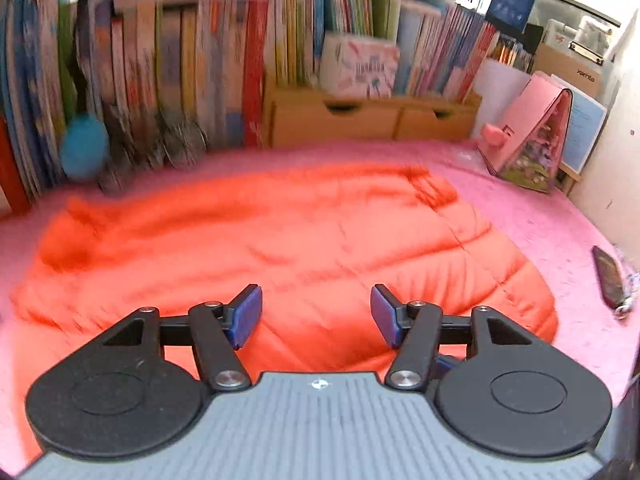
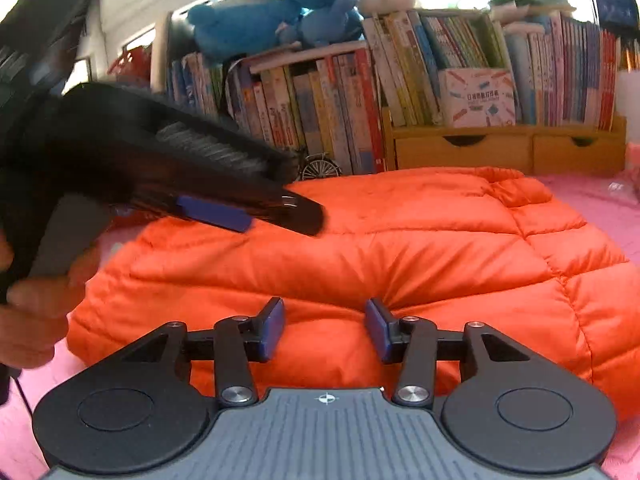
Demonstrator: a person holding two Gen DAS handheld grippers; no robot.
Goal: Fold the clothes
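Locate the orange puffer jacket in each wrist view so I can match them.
Left wrist: orange puffer jacket fills the centre, spread on the pink cover, ahead of the open left gripper.
Right wrist: jacket fills centre and right, beyond the open right gripper.
Shared landmark: wooden drawer unit under the books.

One orange puffer jacket [image 2: 360, 248], two grippers, left gripper [image 1: 316, 316] and right gripper [image 2: 325, 330], two wooden drawers [image 2: 464, 151], one phone [image 1: 608, 276], two blue plush toys [image 2: 276, 12]
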